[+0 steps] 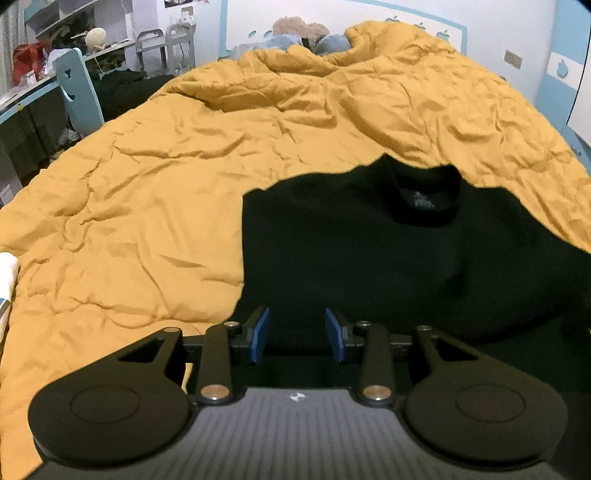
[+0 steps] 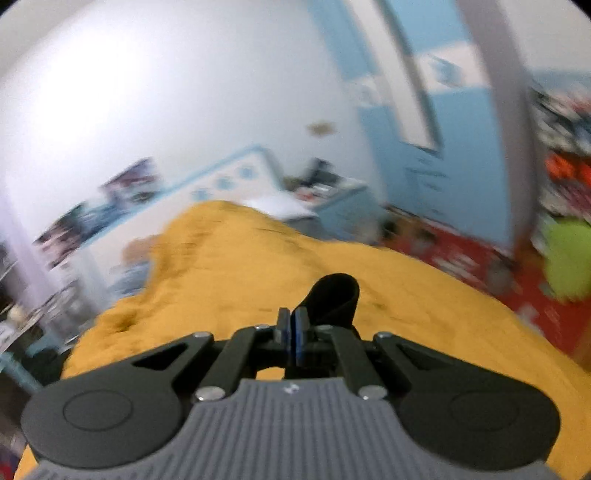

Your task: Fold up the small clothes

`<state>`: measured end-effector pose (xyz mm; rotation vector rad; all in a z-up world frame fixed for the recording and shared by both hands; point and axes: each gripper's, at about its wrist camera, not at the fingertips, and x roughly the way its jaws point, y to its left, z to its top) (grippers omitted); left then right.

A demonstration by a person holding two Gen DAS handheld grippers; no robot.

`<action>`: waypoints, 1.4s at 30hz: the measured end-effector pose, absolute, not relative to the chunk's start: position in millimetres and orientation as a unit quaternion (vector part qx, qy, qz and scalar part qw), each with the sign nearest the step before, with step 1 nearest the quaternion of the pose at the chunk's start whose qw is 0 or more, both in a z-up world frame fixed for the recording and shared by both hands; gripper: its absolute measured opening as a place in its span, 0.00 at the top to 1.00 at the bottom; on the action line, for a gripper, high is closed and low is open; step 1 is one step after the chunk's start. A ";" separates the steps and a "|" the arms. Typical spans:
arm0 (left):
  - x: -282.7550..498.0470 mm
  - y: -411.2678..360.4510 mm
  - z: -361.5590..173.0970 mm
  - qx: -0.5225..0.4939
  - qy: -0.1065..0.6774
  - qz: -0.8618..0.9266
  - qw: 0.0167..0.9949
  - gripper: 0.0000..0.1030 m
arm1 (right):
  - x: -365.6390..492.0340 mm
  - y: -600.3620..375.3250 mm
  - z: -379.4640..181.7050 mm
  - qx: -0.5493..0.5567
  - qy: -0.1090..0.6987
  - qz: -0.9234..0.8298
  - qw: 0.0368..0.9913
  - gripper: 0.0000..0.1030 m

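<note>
A black sweater (image 1: 369, 251) lies flat on the mustard-yellow duvet (image 1: 166, 184), collar and neck label (image 1: 424, 199) at the far side, its left side folded in to a straight edge. My left gripper (image 1: 297, 334) is open, blue pads apart, just above the sweater's near hem. In the blurred right wrist view my right gripper (image 2: 291, 332) is shut on a piece of the black sweater (image 2: 334, 299), lifted above the duvet (image 2: 240, 266); the cloth loops up past the fingertips.
A blue chair (image 1: 75, 92) and a cluttered desk (image 1: 26, 88) stand left of the bed. Plush toys (image 1: 295, 33) lie at the headboard. In the right wrist view a red floor area (image 2: 480, 266) and a green object (image 2: 569, 258) lie right of the bed.
</note>
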<state>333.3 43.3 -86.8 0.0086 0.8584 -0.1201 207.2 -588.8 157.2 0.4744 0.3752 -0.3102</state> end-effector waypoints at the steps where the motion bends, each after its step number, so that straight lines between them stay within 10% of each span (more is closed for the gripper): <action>1: 332.9 46.5 -83.2 0.000 0.412 -0.059 0.909 0.59 | 220.7 -570.1 168.9 0.227 0.182 -0.136 0.947 1.00; 14: 335.7 100.1 -57.5 -0.052 0.386 -0.071 0.918 0.59 | 373.4 -334.1 208.0 0.213 0.196 0.041 0.956 1.00; 33: 369.9 153.2 -97.5 -0.157 0.395 -0.097 0.900 0.66 | 456.4 -118.9 -134.9 0.307 0.455 0.154 0.821 0.98; 37: 376.7 150.3 -105.6 -0.177 0.400 -0.116 0.892 0.65 | 451.0 -120.6 -142.5 0.313 0.457 0.181 0.813 0.56; 42: 389.9 141.2 -118.4 -0.212 0.416 -0.147 0.872 0.57 | 433.1 -160.7 -110.4 0.294 0.416 0.198 0.837 0.53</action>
